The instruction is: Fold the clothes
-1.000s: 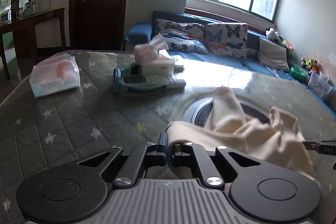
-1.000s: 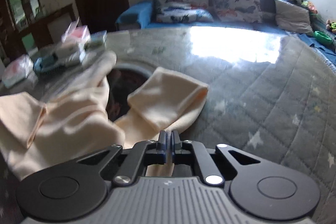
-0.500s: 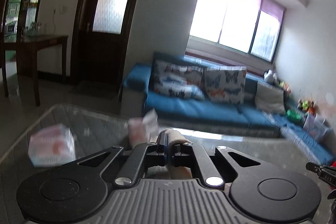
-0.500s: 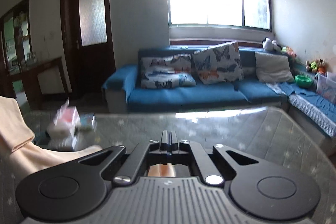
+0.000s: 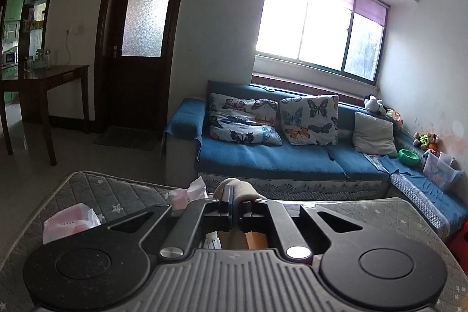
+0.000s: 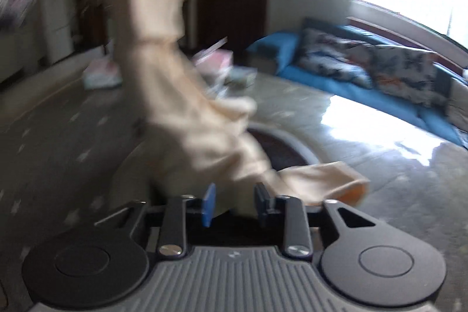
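Left hand-held gripper (image 5: pixel 232 196) is clamped on a fold of the cream garment (image 6: pixel 187 113), which is held up high above the quilted grey tabletop (image 5: pixel 117 192). On the right hand-held gripper (image 6: pixel 234 203) the jaws are opening, with cloth seen between the blue pads (image 6: pixel 209 203) but not pinched. The garment is strung from the upper left down to the tabletop, one sleeve (image 6: pixel 321 180) laid flat. Tissue packs (image 5: pixel 70 224) are seen on the far left; the right view is blurred.
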`<state>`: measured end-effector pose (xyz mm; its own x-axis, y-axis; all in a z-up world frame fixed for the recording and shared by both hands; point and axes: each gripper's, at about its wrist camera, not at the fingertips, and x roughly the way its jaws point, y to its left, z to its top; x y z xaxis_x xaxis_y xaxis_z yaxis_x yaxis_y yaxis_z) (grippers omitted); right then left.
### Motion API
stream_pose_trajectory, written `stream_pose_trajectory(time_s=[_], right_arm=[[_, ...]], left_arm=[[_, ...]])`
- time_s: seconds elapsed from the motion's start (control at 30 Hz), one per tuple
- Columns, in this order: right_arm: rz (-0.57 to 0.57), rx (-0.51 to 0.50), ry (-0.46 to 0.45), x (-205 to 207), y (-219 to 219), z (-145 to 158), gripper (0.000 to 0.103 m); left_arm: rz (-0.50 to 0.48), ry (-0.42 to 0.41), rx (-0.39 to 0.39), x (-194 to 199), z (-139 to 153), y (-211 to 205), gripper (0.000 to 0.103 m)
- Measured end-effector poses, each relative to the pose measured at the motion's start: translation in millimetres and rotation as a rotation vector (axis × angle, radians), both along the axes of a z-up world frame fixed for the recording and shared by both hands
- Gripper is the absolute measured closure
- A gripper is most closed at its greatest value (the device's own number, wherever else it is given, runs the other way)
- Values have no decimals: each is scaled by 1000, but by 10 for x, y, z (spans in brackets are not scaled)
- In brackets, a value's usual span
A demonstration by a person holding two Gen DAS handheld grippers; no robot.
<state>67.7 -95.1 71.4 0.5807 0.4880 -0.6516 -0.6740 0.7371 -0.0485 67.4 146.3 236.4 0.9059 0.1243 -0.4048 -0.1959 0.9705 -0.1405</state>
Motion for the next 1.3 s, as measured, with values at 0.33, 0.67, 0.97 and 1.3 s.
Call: stream_pose_trajectory(time_s=[0.33,0.67,0.97,1.3], right_arm=[[16,-16,-4,-165,544,-300,55],[-129,2,-24,81,537,-412,80],[-203,41,-149,316,227,-69,95],[-330,71,-335,841,-98,665,96]], left_arm=[[-50,-10,41,72,160,-321,99],[-72,-10,46,84,221,-444,99],[-14,-12,78,237,301,-323,99],[7,-56,86,557,577,-279,99]])
